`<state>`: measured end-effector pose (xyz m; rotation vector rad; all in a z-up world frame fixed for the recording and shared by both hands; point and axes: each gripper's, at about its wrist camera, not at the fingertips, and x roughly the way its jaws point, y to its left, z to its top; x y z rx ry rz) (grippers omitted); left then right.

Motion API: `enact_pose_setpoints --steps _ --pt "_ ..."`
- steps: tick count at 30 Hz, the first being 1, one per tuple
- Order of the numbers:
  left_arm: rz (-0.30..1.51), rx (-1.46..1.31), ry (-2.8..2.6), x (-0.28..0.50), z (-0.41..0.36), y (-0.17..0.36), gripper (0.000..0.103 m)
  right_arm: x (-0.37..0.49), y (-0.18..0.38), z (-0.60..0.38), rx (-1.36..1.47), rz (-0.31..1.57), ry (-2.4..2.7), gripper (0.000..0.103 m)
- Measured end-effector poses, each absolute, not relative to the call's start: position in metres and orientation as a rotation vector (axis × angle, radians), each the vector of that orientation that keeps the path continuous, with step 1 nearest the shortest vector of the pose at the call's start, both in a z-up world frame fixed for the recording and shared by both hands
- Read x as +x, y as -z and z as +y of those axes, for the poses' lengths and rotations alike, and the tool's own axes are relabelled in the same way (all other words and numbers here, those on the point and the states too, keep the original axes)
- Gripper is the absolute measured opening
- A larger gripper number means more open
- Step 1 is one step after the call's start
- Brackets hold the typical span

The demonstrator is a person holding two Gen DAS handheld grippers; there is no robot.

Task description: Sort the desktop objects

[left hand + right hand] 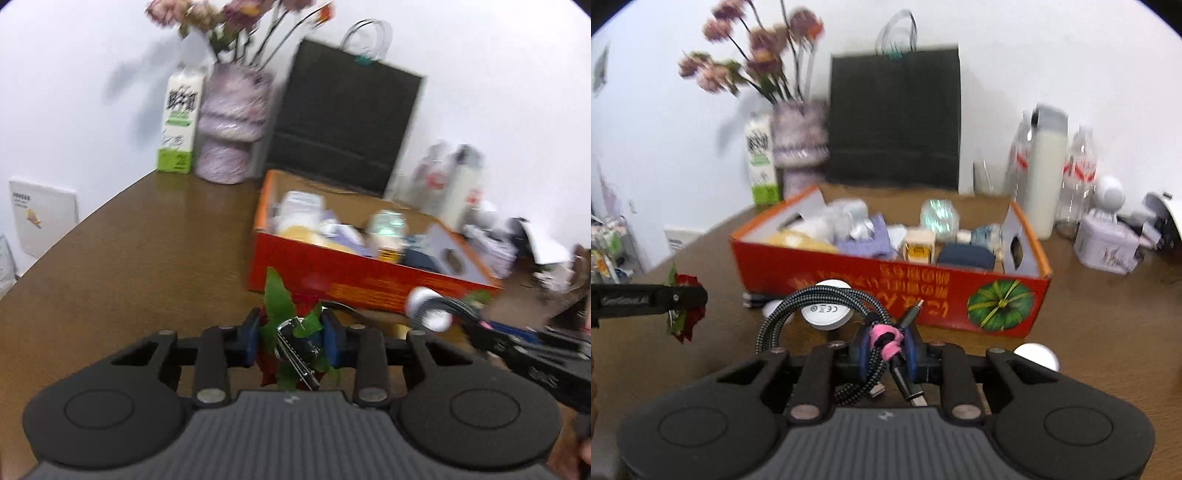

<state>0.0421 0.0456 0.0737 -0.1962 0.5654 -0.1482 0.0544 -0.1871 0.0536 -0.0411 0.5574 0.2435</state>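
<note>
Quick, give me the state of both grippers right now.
Left gripper: shut on the artificial rose, together with a shiny metal piece.
Right gripper: shut on the braided charging cable at its pink tie.

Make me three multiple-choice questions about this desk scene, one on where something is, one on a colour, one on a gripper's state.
1. Where does the black paper bag stand?
A. Behind the red box
B. Inside the red box
C. In front of the red box

2. What colour is the tie on the braided cable?
A. Yellow
B. Pink
C. White

3. What is the right gripper doing?
A. Hanging open, with nothing in it
B. Clamped on a bottle
C. Clamped on the braided cable

Answers: 1 A, it rises beyond the red box, against the wall. 2 B, a pink tie wraps the coil. 3 C, its pads press the bundled cable.
</note>
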Motion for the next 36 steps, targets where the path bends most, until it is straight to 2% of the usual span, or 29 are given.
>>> enact_pose_setpoints --steps 3,8,10,12,15,20,22,23,25,29,33,34,35,36 --pt "0.554 -0.154 0.188 0.009 0.031 -0.082 0.034 0.029 -0.066 -0.192 -0.058 0.541 -0.272 0.018" --pt "0.631 -0.101 0.223 -0.023 0.013 -0.066 0.035 -0.007 -0.059 -0.200 -0.063 0.587 -0.305 0.017" --pt "0.675 -0.096 0.195 -0.028 0.012 -0.055 0.035 -0.015 -0.045 -0.196 -0.112 0.638 -0.278 0.012" --pt "0.690 -0.083 0.187 -0.031 0.011 -0.047 0.035 -0.025 -0.041 -0.205 -0.046 0.645 -0.304 0.010" --pt "0.721 -0.052 0.182 -0.033 0.005 -0.039 0.036 -0.032 -0.029 -0.206 -0.112 0.647 -0.231 0.010" --pt "0.706 0.014 0.170 -0.041 -0.008 -0.036 0.043 -0.047 -0.029 -0.228 -0.017 0.601 -0.246 0.011" --pt "0.698 0.033 0.161 -0.044 -0.013 -0.036 0.052 -0.050 -0.026 -0.232 -0.021 0.604 -0.229 0.016" --pt "0.695 0.040 0.158 -0.045 -0.016 -0.036 0.068 -0.053 -0.026 -0.236 -0.014 0.604 -0.228 0.020" --pt "0.677 0.052 0.162 -0.048 -0.020 -0.036 0.087 -0.061 -0.028 -0.246 0.003 0.592 -0.241 0.040" --pt "0.637 0.108 0.146 -0.050 -0.026 -0.034 0.089 -0.080 -0.030 -0.260 -0.040 0.578 -0.244 0.046" --pt "0.675 0.055 0.097 -0.037 -0.016 -0.024 0.090 -0.092 -0.023 -0.278 -0.034 0.606 -0.247 0.052" --pt "0.682 0.030 0.095 -0.034 -0.013 -0.023 0.086 -0.093 -0.020 -0.280 -0.045 0.618 -0.247 0.052" --pt "0.691 0.009 0.098 -0.033 -0.009 -0.022 0.072 -0.093 -0.017 -0.281 -0.058 0.628 -0.245 0.052" --pt "0.702 0.000 0.104 -0.030 -0.007 -0.021 0.066 -0.091 -0.014 -0.281 -0.061 0.639 -0.244 0.052"
